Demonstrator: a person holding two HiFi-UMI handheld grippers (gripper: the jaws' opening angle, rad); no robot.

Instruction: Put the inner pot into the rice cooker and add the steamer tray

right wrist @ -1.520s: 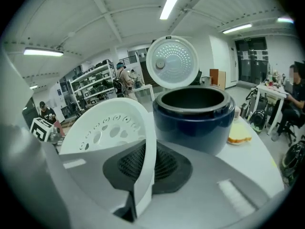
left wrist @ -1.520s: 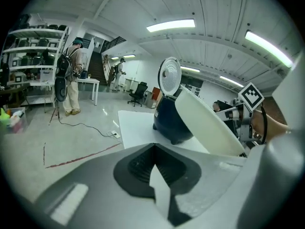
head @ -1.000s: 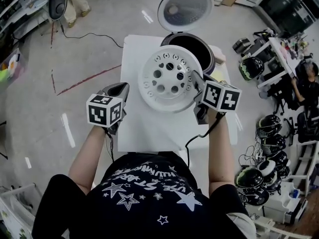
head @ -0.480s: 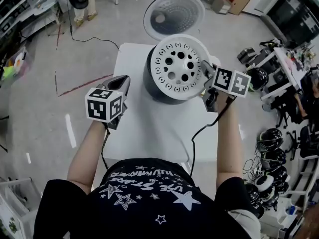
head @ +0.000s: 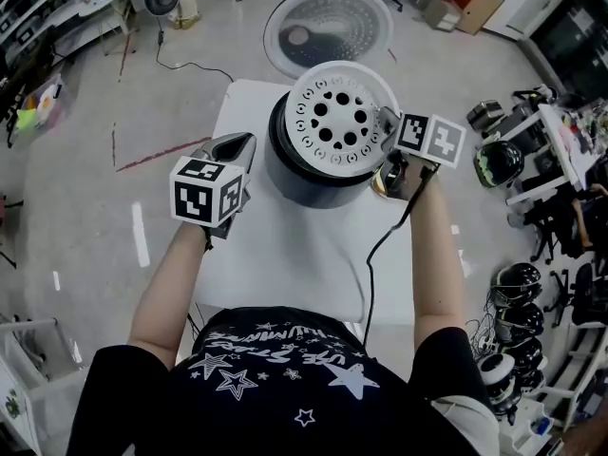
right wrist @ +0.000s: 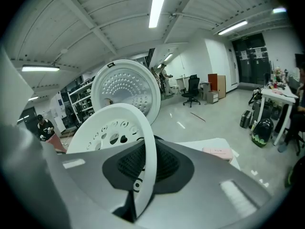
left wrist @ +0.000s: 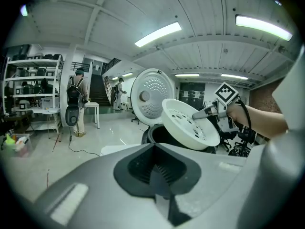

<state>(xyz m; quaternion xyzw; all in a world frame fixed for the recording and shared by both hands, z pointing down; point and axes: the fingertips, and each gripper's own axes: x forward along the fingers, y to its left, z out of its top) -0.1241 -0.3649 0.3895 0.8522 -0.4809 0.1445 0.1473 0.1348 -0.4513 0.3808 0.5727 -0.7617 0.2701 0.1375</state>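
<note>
In right tool (head: 385,133): steamer tray (head: 328,162).

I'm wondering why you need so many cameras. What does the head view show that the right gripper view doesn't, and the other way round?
Only the head view: the left gripper, held beside the rice cooker, and the person's star-printed T-shirt. Only the right gripper view: the right gripper with its jaws clamped on the rim of the steamer tray, seen close up, plus a ceiling lamp and an office chair. Both: the perforated steamer tray held above the cooker, the open lid behind it, and the white table.
</note>
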